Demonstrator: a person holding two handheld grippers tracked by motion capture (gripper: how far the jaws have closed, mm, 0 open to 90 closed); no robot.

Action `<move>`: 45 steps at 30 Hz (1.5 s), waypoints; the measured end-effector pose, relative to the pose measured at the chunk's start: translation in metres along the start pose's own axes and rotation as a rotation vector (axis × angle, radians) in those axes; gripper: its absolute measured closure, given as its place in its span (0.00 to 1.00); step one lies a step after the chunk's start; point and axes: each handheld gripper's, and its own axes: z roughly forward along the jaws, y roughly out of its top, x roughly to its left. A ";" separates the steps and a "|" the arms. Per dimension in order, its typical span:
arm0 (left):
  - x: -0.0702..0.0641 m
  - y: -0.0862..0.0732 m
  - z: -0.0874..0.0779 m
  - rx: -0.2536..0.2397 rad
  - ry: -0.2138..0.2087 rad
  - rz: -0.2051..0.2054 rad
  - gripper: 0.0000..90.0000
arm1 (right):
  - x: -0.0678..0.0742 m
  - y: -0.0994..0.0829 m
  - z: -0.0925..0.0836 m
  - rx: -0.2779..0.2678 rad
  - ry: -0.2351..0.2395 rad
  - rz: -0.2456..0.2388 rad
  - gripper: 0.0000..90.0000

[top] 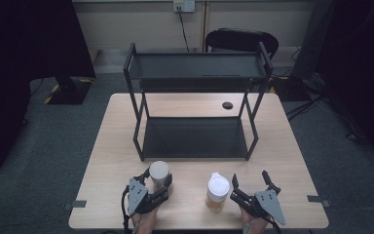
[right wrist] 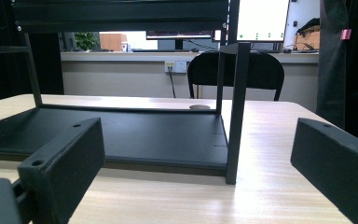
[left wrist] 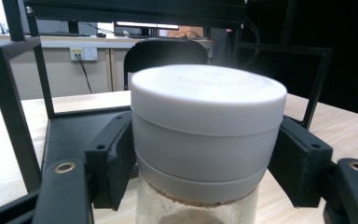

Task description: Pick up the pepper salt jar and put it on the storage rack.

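The jar [top: 159,173] stands on the bench [top: 107,156] just in front of the rack [top: 195,139], near its left front post. It is clear-walled with a grey lid [left wrist: 205,112], and the left gripper [top: 157,181] is clamped on that lid, one pad on each side, as the left gripper view shows. I judge the main risk to be the hold itself: the pads sit on the lid and not on the body, so if the lid is loose, a lift may pull it off or let the jar drop and spill. The lid wall looks smooth, so a tilt could also let it slide out.

Moving toward the rack, I could knock the jar against the post or the upper shelf edge.

A second jar [top: 217,191] with a white lid stands to the right, just beside the right gripper [top: 250,184], whose jaws stand apart with nothing between them. A careless sweep there could tip it.
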 end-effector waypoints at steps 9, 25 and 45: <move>-0.001 -0.002 0.000 -0.009 0.008 -0.002 0.38 | 0.000 0.000 0.000 0.000 0.000 0.000 0.02; 0.000 0.003 0.000 0.006 0.013 -0.015 0.38 | 0.000 0.000 0.000 0.000 -0.003 0.000 0.02; 0.003 0.023 -0.003 -0.020 0.008 -0.004 0.38 | 0.001 0.000 0.000 0.000 -0.004 0.000 0.02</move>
